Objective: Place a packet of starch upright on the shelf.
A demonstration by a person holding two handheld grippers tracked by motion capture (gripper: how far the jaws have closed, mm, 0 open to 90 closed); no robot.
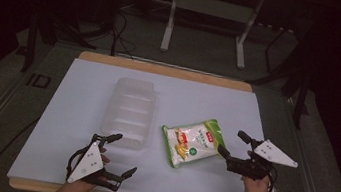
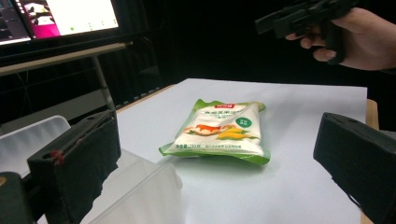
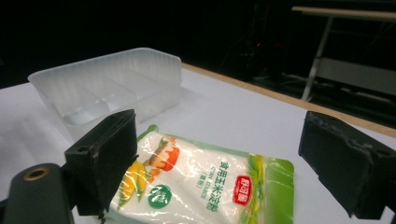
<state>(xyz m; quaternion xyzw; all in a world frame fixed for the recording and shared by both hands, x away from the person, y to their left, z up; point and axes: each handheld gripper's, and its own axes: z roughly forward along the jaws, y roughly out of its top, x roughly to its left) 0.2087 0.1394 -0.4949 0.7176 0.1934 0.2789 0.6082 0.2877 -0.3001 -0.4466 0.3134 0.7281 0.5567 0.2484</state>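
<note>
Right gripper: held in the person's right hand at the near right of the table; jaws spread wide, nothing between them. Grey three-cornered plate on top. Aimed left toward the pouch, lower jaw tip just beside the pouch's right edge; contact cannot be told. In the right gripper view, jaws wide to either side with the pouch lying low between them on the sheet.

Left gripper: held in the person's left hand at the near left edge of the table; jaws wide apart, empty. Upper jaw tip close to the near end of the tray, lower jaw above bare sheet. In the left gripper view, jaws stand wide at both sides, the tray's corner just before the left jaw.

Pouch: white plastic food bag with green borders, a red label and a picture of corn; flat on the sheet, right of centre, turned at a slant. Seen also at and. Just beside the tray, apart from it.

Tray: clear plastic, oblong, ribbed bottom, upright and empty; left of the pouch, long side running away from the person. Seen also at and.

Sheet: white, covering a wooden table.

Monitor: lit, in the left gripper view, far off at upper left.
</note>
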